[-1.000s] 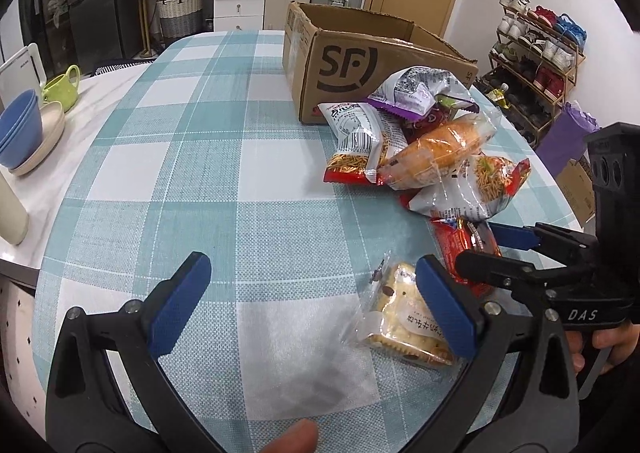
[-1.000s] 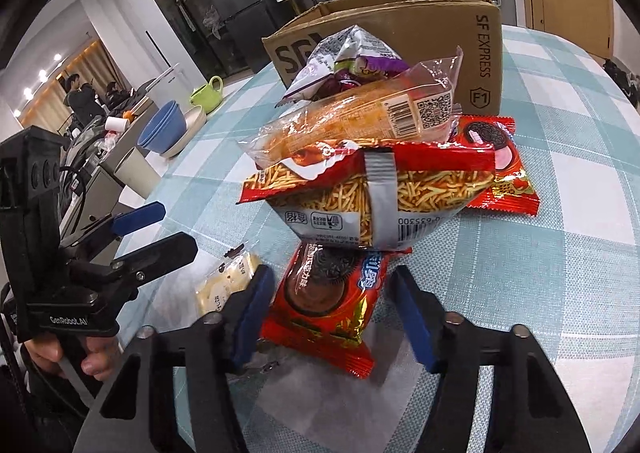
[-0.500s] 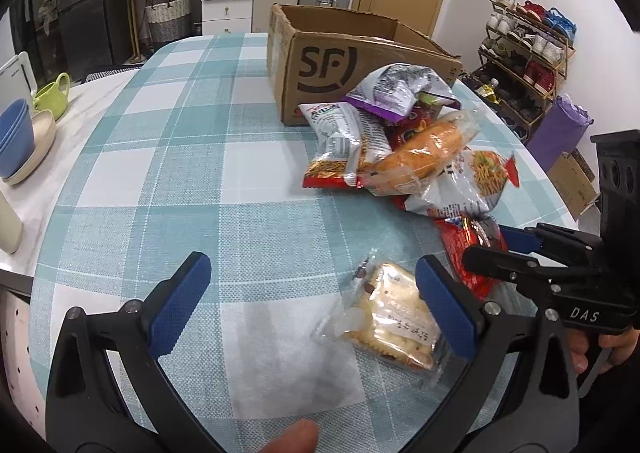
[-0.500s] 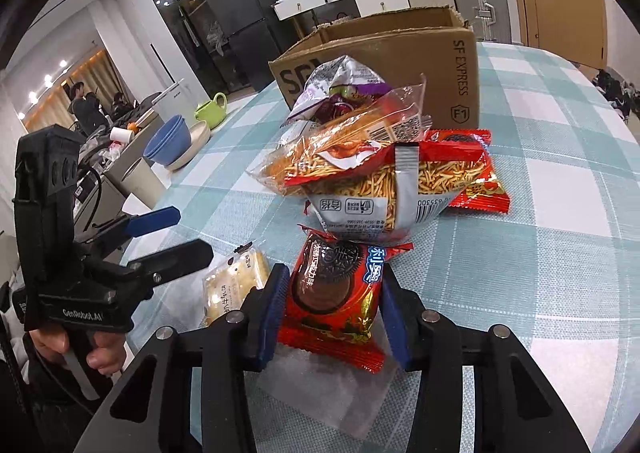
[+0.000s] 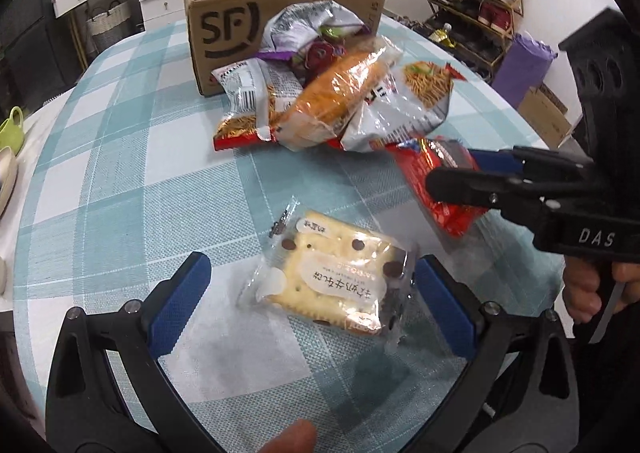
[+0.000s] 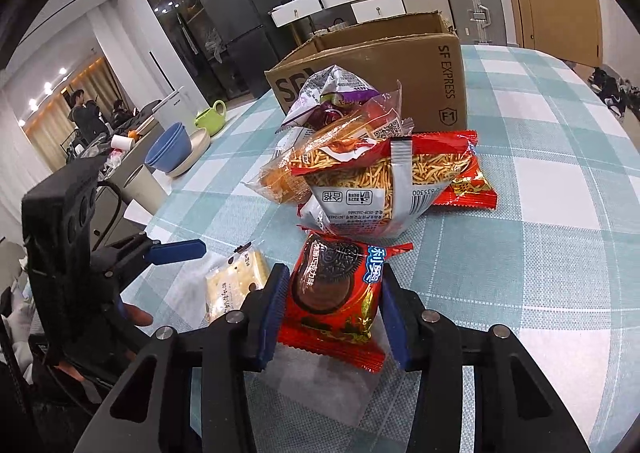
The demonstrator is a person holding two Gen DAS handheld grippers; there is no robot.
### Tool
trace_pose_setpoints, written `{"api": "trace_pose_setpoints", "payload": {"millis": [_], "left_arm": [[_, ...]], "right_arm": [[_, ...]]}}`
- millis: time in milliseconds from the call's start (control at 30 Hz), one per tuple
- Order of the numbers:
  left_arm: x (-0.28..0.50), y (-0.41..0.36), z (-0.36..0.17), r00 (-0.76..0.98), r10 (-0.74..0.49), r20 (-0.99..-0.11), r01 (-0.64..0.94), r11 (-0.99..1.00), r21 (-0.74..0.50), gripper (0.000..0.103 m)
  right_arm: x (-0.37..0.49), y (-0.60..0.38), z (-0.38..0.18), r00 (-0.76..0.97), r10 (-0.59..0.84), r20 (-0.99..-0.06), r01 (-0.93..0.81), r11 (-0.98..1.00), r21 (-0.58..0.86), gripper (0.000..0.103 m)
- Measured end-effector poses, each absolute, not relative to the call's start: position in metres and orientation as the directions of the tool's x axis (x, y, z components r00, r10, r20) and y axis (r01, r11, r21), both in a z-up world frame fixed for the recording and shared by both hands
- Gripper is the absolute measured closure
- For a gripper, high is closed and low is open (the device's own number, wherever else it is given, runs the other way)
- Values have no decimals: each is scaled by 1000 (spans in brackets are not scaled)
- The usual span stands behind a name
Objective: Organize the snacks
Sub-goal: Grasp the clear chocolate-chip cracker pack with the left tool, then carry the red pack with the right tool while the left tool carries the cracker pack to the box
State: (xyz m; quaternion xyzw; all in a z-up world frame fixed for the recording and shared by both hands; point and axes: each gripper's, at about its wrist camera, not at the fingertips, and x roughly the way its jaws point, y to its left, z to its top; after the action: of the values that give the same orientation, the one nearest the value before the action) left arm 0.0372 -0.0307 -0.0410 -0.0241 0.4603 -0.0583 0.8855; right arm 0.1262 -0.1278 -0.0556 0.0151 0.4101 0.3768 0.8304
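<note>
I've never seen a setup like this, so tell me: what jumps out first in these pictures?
The right gripper, low in its own view, has its blue fingers clamped on a red chocolate cookie packet. Beside it, the left gripper stands open around a clear-wrapped cracker packet lying on the checked tablecloth. Behind them, a heap of snack bags lies before a cardboard box.

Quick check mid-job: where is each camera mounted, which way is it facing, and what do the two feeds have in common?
Left wrist: on the left gripper, looking down at the cracker pack between its open fingers; the right gripper and a hand show.
Right wrist: on the right gripper, shut on the red cookie pack, facing the snack pile; the left gripper shows.
Shared: both packs, pile, cardboard box, checked tablecloth.
</note>
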Motion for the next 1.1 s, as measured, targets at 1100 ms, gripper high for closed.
{"api": "trace_pose_setpoints", "payload": {"millis": [1100], "left_arm": [[26, -15, -11, 667, -144, -731, 68, 989, -132, 40]], "right_arm": [[112, -127, -34, 388, 711, -587, -679, 651, 340, 58]]}}
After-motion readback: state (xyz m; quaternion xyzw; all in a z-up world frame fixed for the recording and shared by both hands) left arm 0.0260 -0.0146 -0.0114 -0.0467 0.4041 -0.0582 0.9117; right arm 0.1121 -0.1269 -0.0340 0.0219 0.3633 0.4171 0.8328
